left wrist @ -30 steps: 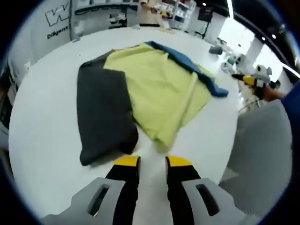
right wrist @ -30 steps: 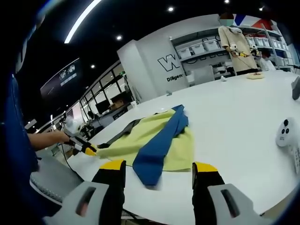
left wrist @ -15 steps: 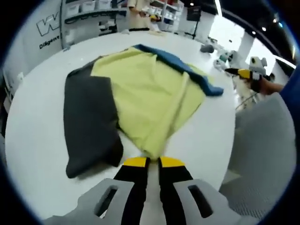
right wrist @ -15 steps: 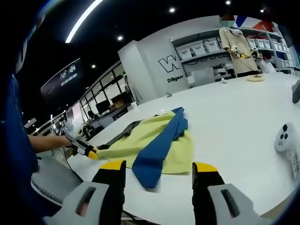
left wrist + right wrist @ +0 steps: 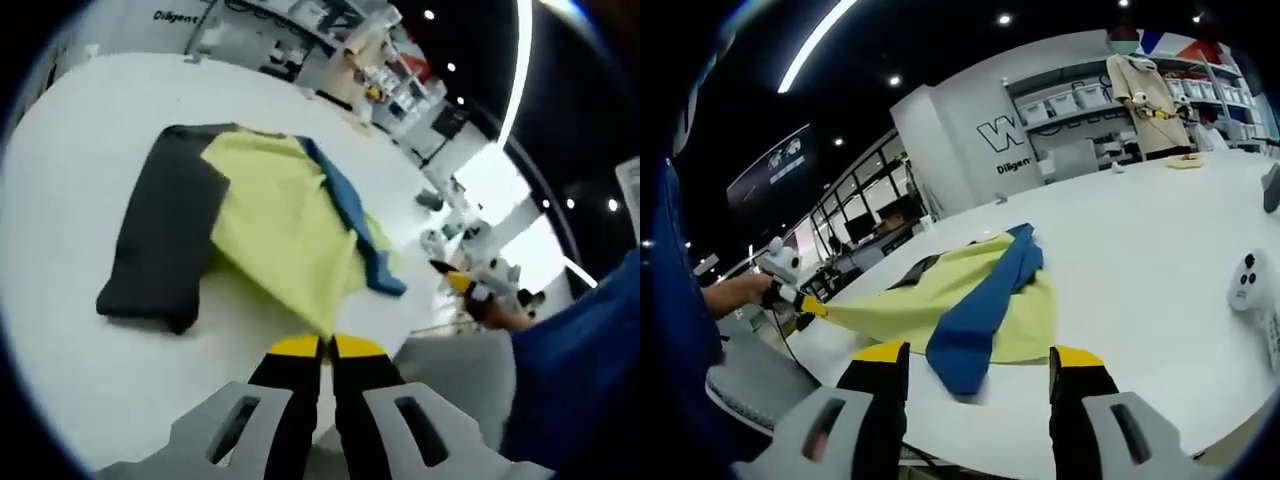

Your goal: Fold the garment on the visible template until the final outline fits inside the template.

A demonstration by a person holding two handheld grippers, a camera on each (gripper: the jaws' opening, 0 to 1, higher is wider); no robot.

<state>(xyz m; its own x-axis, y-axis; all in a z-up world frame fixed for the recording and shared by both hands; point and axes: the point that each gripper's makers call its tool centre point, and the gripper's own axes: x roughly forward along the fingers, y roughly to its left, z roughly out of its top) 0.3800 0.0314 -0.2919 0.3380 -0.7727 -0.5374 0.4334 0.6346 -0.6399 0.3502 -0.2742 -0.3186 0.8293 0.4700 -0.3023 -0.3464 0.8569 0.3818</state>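
My left tool (image 5: pixel 327 347) is clenched on a corner of the yellow garment (image 5: pixel 275 225), jaws together with the fabric pinched between the yellow tips. In the right gripper view this same tool (image 5: pixel 808 305) sits off the table's near edge, and the cloth runs taut from it to the rest of the garment (image 5: pixel 960 290). I judge this grip serves to lift the corner clear of the table (image 5: pixel 70 180) so it can be carried over for a fold.

My right tool (image 5: pixel 980 355) is released, jaws set wide apart, hanging above the near edge of the table (image 5: pixel 1160 250). It holds nothing; I judge it waits to take a second corner.

The garment lies toward the middle of the table. A blue part (image 5: pixel 980 305) runs across the yellow cloth. The dark template (image 5: pixel 160 240) lies flat beside it, partly under the yellow fabric. The outline does not yet fit the template, so the folding is unfinished.

A small white device (image 5: pixel 1247 282) rests near the right edge of the table, well apart from the cloth.
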